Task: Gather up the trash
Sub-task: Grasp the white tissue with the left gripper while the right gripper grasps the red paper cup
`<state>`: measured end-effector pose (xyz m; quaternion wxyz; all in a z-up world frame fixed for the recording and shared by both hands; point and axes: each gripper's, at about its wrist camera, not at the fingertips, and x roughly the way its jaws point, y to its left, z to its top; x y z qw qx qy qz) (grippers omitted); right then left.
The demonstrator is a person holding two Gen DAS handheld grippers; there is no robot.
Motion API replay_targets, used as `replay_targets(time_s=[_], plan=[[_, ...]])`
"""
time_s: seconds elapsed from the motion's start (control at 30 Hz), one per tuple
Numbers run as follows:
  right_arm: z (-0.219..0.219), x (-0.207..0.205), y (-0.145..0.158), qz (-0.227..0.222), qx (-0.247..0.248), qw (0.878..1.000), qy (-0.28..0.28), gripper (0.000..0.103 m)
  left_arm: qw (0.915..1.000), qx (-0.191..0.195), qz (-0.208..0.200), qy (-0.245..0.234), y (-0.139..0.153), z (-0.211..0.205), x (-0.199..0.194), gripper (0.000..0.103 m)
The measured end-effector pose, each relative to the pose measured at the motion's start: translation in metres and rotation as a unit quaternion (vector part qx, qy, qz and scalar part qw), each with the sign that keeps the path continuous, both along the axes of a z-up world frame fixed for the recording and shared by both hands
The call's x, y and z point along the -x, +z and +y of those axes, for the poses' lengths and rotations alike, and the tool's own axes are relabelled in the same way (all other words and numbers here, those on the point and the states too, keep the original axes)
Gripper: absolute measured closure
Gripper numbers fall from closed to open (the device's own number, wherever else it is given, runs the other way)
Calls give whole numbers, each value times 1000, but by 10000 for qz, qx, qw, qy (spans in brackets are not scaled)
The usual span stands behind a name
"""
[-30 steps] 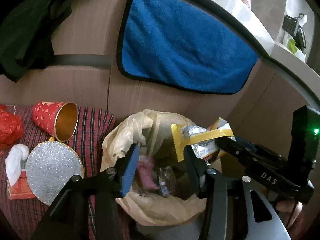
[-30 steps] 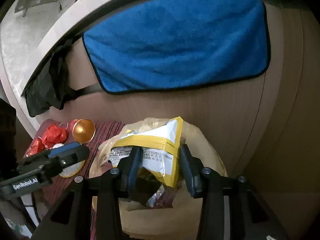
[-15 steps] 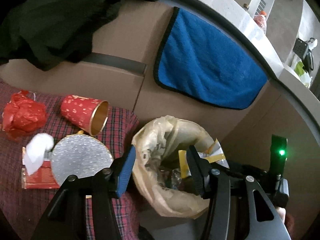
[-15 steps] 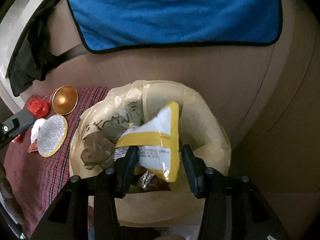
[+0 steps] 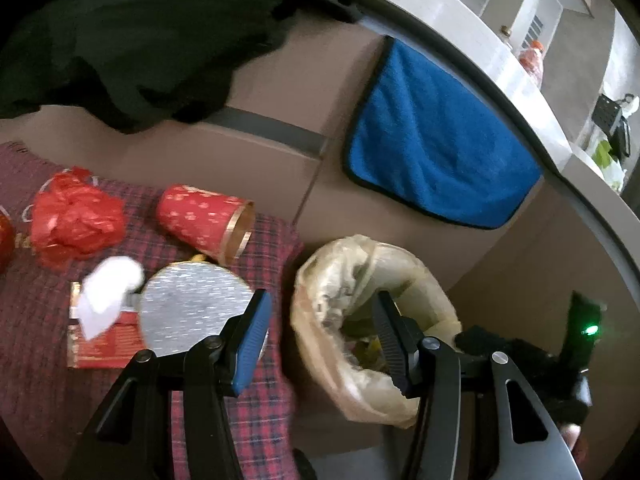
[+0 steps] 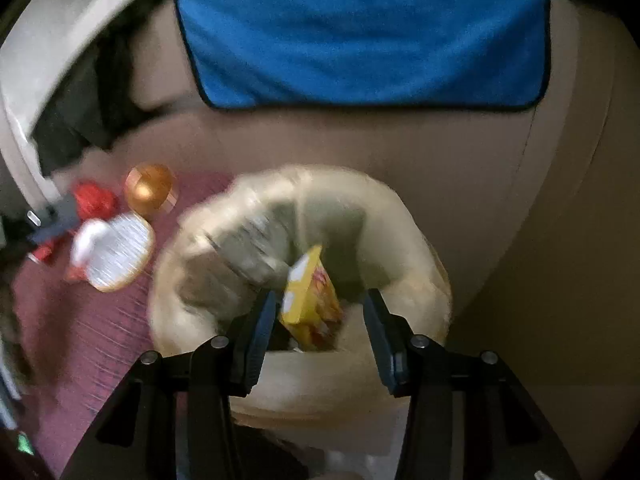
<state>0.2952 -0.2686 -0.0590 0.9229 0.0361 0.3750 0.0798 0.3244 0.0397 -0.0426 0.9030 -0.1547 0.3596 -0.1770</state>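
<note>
A bin lined with a cream plastic bag [image 5: 372,364] [image 6: 404,224] stands beside the plaid cloth. My right gripper [image 6: 320,312] is open above the bin's mouth, and a yellow snack wrapper [image 6: 310,300] hangs loose between its fingers, over the bag; that view is blurred. My left gripper [image 5: 322,320] is open and empty, over the bin's left rim. On the cloth lie a red paper cup [image 5: 202,220] on its side, a crumpled red bag [image 5: 76,216], a white tissue [image 5: 106,292], a silver round board [image 5: 192,312] and a red packet [image 5: 104,344].
A red plaid cloth [image 5: 260,420] covers the surface left of the bin. A wooden cabinet front [image 5: 260,184] rises behind, with a blue towel [image 5: 432,152] and a black garment [image 5: 132,48] hanging over its top edge.
My right gripper moved down over the bin and opened, letting go of the yellow wrapper. My left gripper swung left, bringing more of the cloth and its trash into view.
</note>
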Motion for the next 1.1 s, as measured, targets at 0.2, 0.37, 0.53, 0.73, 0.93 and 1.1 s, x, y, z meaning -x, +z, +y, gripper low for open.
replay_targets(time_s=[0.2, 0.37, 0.53, 0.73, 0.93, 1.1], plan=[[30, 0, 22, -388, -289, 9983, 312, 60, 9989, -63, -16, 463, -2, 50, 10, 49], [76, -9, 20, -338, -343, 9962, 731, 60, 9942, -67, -2, 1073, -7, 113, 22, 49], [130, -20, 9, -230, -243, 9922, 1200, 60, 9872, -8, 52, 1596, -13, 172, 33, 49], [183, -43, -14, 5, -129, 9875, 1568, 60, 9851, -12, 117, 1717, -24, 206, 40, 49], [206, -64, -25, 118, -21, 9862, 1652, 60, 9926, -1, 142, 1207, -31, 207, 34, 49], [195, -65, -17, -79, -82, 9894, 1448, 60, 9991, -287, 47, 298, -32, 168, 13, 49]])
